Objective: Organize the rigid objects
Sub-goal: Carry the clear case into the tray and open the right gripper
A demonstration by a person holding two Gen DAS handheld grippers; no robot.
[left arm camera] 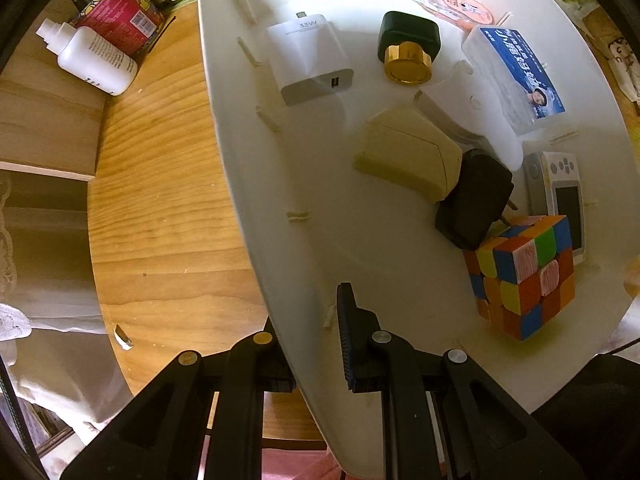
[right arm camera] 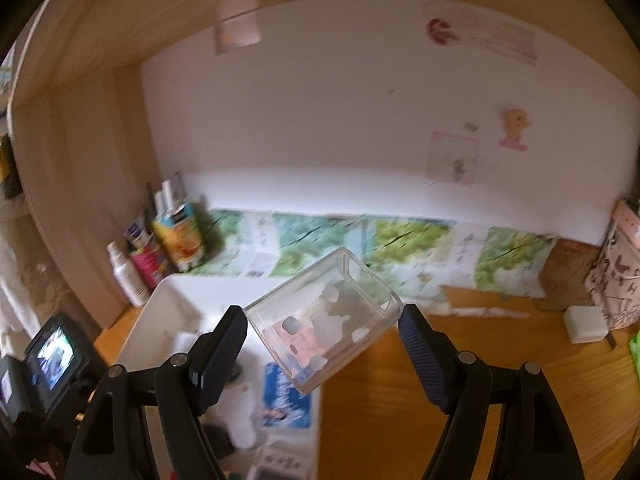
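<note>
My left gripper (left arm camera: 312, 344) points straight down, shut on the near wall of a white bin (left arm camera: 248, 160), one finger inside and one outside. In the bin lie a white charger (left arm camera: 308, 60), a dark green bottle with a gold cap (left arm camera: 408, 44), a blue tissue pack (left arm camera: 516, 76), a beige block (left arm camera: 404, 156), a black plug (left arm camera: 472, 200), a colour cube (left arm camera: 524, 276) and a white handheld game (left arm camera: 560, 196). My right gripper (right arm camera: 322, 314) holds a clear plastic box (right arm camera: 324, 316) tilted in the air, above the bin's right wall (right arm camera: 320, 420). The right wrist view is blurred.
The bin stands on a wooden desk (left arm camera: 160, 220). A white spray bottle (left arm camera: 96, 60) and colourful tubes (right arm camera: 176, 236) crowd the desk's back left corner. At the right stand a brown bag (right arm camera: 568, 276) and a small white block (right arm camera: 586, 322). Bare wood lies right of the bin.
</note>
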